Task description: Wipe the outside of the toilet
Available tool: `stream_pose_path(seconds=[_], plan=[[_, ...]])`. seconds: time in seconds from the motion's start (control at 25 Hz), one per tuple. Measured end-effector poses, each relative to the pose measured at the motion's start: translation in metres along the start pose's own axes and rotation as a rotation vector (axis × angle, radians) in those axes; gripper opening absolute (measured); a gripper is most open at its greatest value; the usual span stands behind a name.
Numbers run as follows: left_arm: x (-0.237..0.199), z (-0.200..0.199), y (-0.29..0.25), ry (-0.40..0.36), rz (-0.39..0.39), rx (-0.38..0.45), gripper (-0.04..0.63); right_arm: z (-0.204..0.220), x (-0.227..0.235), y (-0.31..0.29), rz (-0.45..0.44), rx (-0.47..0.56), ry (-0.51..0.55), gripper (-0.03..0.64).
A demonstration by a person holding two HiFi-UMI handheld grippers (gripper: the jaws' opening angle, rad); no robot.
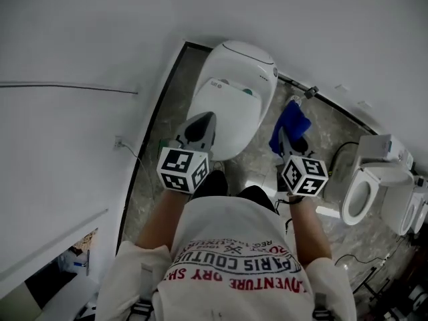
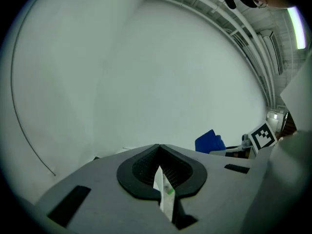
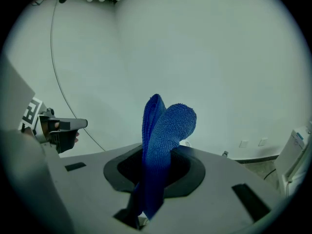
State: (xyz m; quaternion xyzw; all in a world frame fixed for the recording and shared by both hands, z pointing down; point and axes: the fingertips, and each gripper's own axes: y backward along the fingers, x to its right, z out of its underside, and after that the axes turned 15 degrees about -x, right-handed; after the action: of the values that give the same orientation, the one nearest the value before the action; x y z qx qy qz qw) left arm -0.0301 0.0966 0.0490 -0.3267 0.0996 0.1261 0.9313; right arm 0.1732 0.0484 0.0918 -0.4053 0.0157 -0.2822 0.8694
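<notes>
- Head view looks steeply down on a white ceramic toilet with a closed oval lid [image 1: 231, 105]. It stands on a grey marbled floor [image 1: 328, 122] beside a plain white wall [image 1: 73, 39], and the person is right at its front edge.
- The right claw [image 1: 286, 142] is clamped on a folded blue terry cloth [image 1: 289, 120]. In the right gripper view the cloth [image 3: 163, 140] is pinched low down, so a loose wad stands free past the tips. That likely puts a soft wiping face ahead of the hard jaws.
- The cloth sits just beside the toilet's right flank and appears apart from it. By my reading, wiping of the outside is about to begin rather than under way.
- The left claw [image 1: 202, 126] hovers over the front of the lid, drawn narrow.
- In the left gripper view the left claw [image 2: 158, 150] shows only a thin white sliver with a green mark in its slit. I cannot tell whether that is a slip of something or the lid seen through the gap. This hand seems free to steady things.
- The toilet's lid is down, so its bowl is hidden.
- A second white toilet with an uncovered seat ring [image 1: 368, 189] stands well apart at the right. Its bowl reads plain white, and I can make out nothing inside.
</notes>
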Motion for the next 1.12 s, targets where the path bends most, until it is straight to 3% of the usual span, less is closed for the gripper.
stream_pose_path(seconds=[0.32, 0.68, 0.92, 1.12], plan=[[-0.055, -0.025, -0.086, 0.055, -0.016, -0.07, 0.006, -0.039, 0.041, -0.087, 0.022, -0.08, -0.055, 0.075], [-0.097, -0.051, -0.202, 0.161, -0.127, -0.105, 0.006, -0.104, 0.108, -0.214, -0.056, -0.201, 0.024, 0.075], [-0.131, -0.056, -0.288, 0.308, -0.189, -0.112, 0.006, -0.111, 0.15, -0.305, -0.124, -0.357, 0.093, 0.075], [-0.158, -0.04, -0.34, 0.359, -0.233, -0.143, 0.006, -0.103, 0.175, -0.38, -0.136, -0.445, 0.155, 0.075]])
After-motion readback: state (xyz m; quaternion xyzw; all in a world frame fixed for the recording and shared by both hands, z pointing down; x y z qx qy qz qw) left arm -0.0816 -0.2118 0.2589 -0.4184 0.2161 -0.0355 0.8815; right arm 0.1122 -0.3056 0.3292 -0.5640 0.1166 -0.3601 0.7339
